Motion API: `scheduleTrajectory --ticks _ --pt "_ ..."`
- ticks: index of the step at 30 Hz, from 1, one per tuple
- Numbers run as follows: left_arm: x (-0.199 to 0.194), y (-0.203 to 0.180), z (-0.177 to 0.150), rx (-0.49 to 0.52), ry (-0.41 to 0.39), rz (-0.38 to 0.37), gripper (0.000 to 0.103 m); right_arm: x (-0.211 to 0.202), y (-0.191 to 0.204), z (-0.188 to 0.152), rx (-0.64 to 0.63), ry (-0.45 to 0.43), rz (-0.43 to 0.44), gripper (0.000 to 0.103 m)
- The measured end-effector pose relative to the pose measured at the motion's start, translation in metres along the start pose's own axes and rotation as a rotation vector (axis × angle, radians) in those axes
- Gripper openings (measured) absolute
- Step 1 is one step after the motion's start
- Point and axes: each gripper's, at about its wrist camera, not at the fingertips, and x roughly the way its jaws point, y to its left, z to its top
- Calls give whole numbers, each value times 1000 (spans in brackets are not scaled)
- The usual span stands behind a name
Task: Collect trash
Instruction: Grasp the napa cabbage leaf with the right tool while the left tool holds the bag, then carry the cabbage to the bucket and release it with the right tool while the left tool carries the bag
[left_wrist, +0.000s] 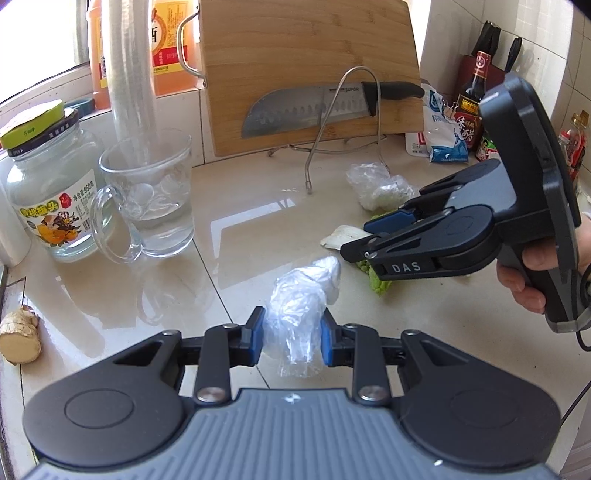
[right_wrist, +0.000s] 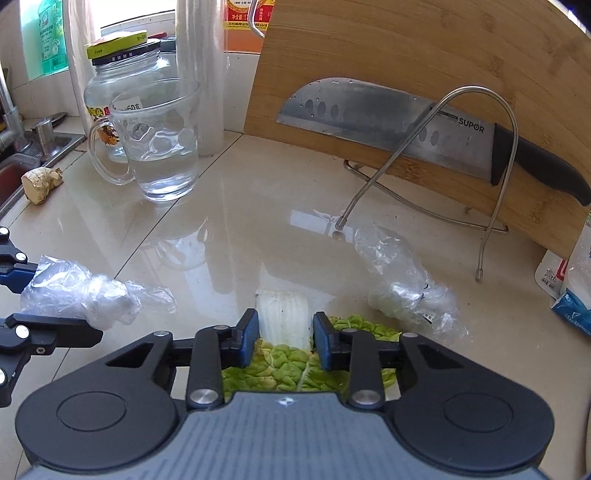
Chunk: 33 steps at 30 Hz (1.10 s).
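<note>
My left gripper (left_wrist: 291, 332) is shut on a crumpled wad of clear plastic wrap (left_wrist: 303, 291), held just above the beige counter (left_wrist: 240, 236). In the right wrist view that wad (right_wrist: 81, 291) sits at the left, between the left gripper's fingers (right_wrist: 59, 302). My right gripper (right_wrist: 284, 325) has its blue pads pressed on the white stem of a cabbage leaf (right_wrist: 282, 306), whose green part lies under the jaws. From the left wrist view the right gripper (left_wrist: 356, 240) points down-left, with the stem poking out. A second plastic wad (right_wrist: 402, 280) lies right of the leaf.
A glass mug of water (left_wrist: 155, 195) and a labelled jar (left_wrist: 48, 184) stand at the left, with a ginger piece (left_wrist: 20, 336) near the sink edge (right_wrist: 22, 162). A cutting board (left_wrist: 310, 55) and knife (left_wrist: 314, 107) rest in a wire rack. Bags and bottles (left_wrist: 443, 136) crowd the right.
</note>
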Motion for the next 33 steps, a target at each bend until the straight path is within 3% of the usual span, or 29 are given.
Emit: scheduleTrajectory --ticks 8,10,13,19,23,26,29,30,33 --pt "2 0 3 14 5 -3 28 -13 0 1 -1 -29 -1 36" --pt "1 -1 3 23 2 -5 28 -20 -1 1 2 -33 6 19" --pt "1 -3 4 34 -1 -9 28 -30 -1 -1 5 -42 6 19" --pt "1 -4 4 52 -4 -18 28 -31 5 -8 -20 -30 -15 45" --pt "2 -3 6 52 -6 -22 28 -20 8 -9 -43 -17 -29 52" --pt "3 -2 5 50 -4 -21 28 -7 7 -9 -48 9 -18 52" --pt "2 -1 4 41 -1 -12 28 -3 9 -8 -76 8 -51 42" --pt "2 -1 4 40 0 -9 28 -4 9 -7 -75 9 -49 34" --pt "2 -1 4 43 -2 -4 28 -14 6 -6 -68 -9 -15 34"
